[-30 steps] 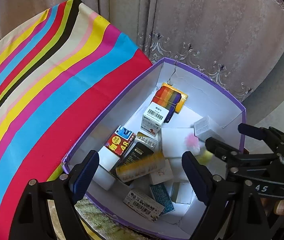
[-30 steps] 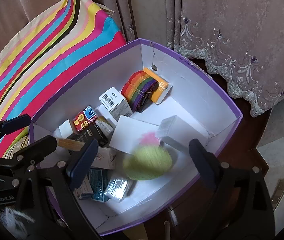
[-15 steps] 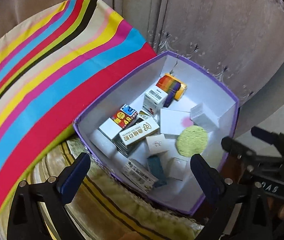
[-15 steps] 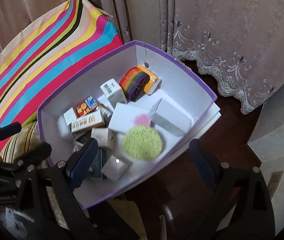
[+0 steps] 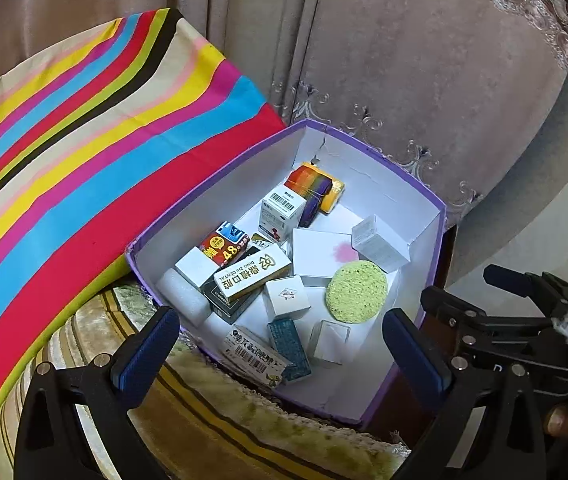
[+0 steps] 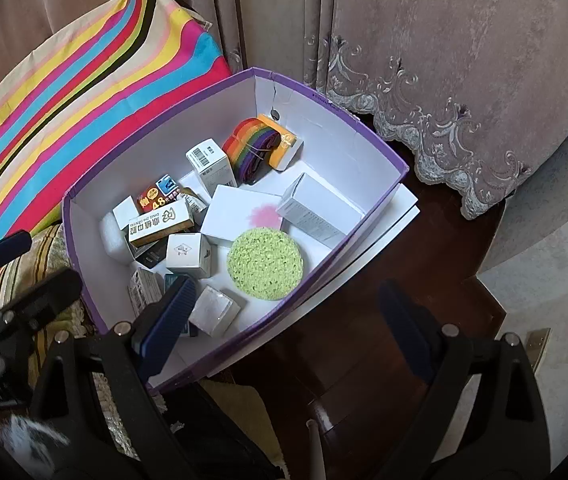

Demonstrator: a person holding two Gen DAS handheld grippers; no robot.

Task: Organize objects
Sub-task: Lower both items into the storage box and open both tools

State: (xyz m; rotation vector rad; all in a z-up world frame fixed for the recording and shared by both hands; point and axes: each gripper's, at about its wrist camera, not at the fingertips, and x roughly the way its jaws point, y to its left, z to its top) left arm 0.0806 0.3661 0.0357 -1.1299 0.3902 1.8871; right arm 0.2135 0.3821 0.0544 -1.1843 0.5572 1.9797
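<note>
A purple-rimmed white box point(image 5: 430, 248) point(image 6: 368, 136) holds several small cartons, a rainbow strap roll point(image 5: 310, 188) point(image 6: 250, 146) and a round green sponge point(image 5: 357, 292) point(image 6: 265, 263) lying flat near its right side. My left gripper point(image 5: 282, 354) is open and empty, above the box's near edge. My right gripper point(image 6: 284, 326) is open and empty, above the box's near right wall. It also shows at the right of the left wrist view point(image 5: 524, 312).
A striped cushion point(image 5: 84, 184) point(image 6: 84, 76) leans left of the box. A fringed cloth point(image 5: 220, 420) lies below it. Curtains point(image 5: 424, 60) hang behind. Dark wood furniture point(image 6: 384, 320) and pale floor point(image 6: 544, 320) are at the right.
The green sponge dropped from between the right fingers and now lies in the box. Both grippers have pulled back and up from the box.
</note>
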